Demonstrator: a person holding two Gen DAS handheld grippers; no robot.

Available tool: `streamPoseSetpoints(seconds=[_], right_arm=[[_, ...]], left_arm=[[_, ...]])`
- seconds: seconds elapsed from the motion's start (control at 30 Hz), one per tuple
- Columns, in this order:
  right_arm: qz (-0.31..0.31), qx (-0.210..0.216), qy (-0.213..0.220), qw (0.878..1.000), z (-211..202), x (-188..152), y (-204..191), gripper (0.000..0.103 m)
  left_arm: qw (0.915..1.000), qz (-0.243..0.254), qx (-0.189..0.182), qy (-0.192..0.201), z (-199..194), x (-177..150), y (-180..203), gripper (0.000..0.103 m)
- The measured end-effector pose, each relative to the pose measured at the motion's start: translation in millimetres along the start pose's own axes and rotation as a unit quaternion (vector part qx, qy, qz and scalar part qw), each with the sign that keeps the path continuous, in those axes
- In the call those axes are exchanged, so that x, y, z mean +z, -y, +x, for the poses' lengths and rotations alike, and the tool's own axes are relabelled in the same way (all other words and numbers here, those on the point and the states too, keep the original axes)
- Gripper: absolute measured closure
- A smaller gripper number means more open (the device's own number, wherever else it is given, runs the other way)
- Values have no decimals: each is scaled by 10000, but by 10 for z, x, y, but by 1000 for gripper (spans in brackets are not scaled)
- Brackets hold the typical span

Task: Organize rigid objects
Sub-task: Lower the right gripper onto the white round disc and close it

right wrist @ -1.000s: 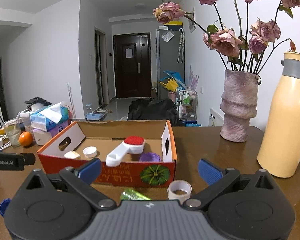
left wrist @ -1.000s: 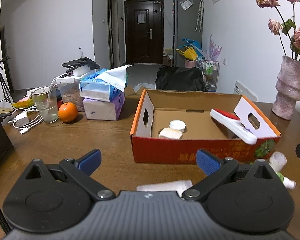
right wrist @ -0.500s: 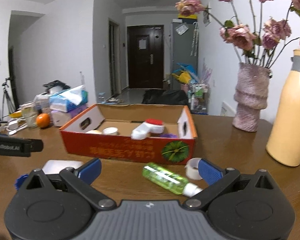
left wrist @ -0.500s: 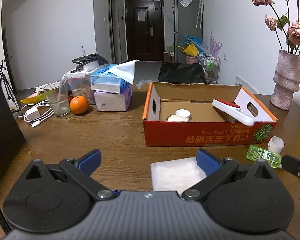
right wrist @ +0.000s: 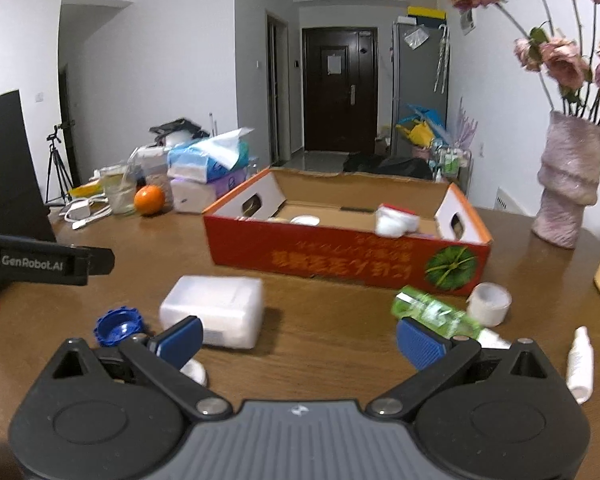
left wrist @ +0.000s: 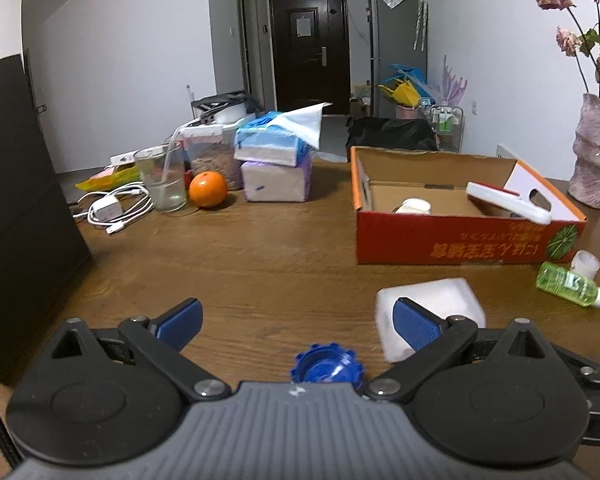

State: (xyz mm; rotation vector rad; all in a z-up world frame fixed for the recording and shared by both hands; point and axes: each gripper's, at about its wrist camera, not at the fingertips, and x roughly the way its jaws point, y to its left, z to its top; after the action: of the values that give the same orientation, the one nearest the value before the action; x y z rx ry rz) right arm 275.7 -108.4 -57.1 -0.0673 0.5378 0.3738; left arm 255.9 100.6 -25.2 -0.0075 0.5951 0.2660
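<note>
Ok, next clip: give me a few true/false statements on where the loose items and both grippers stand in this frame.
1. The green transparent bottle lies on its side outside the red cardboard box. True.
2. The blue ridged plastic cap sits inside the box. False: it is on the wooden table.
3. The left gripper is clamped on the white rectangular plastic container. False: its jaws are open and empty.
4. The right gripper has open jaws. True.
5. The orange fruit is in the box. False: it sits by the glass cup.
</note>
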Motion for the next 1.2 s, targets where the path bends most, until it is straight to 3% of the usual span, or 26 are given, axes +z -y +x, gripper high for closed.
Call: streamPoseSetpoints(seconds=[0.23, 0.73, 0.97, 1.03, 1.1, 1.2], right_arm=[[-146, 21, -199, 9997, 174, -84, -276, 1], [-334, 339, -693, 9965, 509, -253, -608, 19], [-374, 482, -811, 9948, 597, -294, -676, 35], [-392, 497, -756, 9951, 592, -297, -687, 45], [-381, 566, -707, 9952, 573, -294, -688, 64], [-353, 601, -661, 9954, 562, -301, -676, 65]], left_arm=[[9999, -65, 23, -103, 57, -111, -211, 0], [9995, -112, -5, -305, 211, -273, -427, 0], [9994, -142, -63, -323, 253, -302, -432, 0], [9993, -156, -78, -334, 264, -308, -437, 0], [9992, -168, -88, -353, 283, -315, -438, 0], [9991, -171, -84, -381, 304, -324, -434, 0]])
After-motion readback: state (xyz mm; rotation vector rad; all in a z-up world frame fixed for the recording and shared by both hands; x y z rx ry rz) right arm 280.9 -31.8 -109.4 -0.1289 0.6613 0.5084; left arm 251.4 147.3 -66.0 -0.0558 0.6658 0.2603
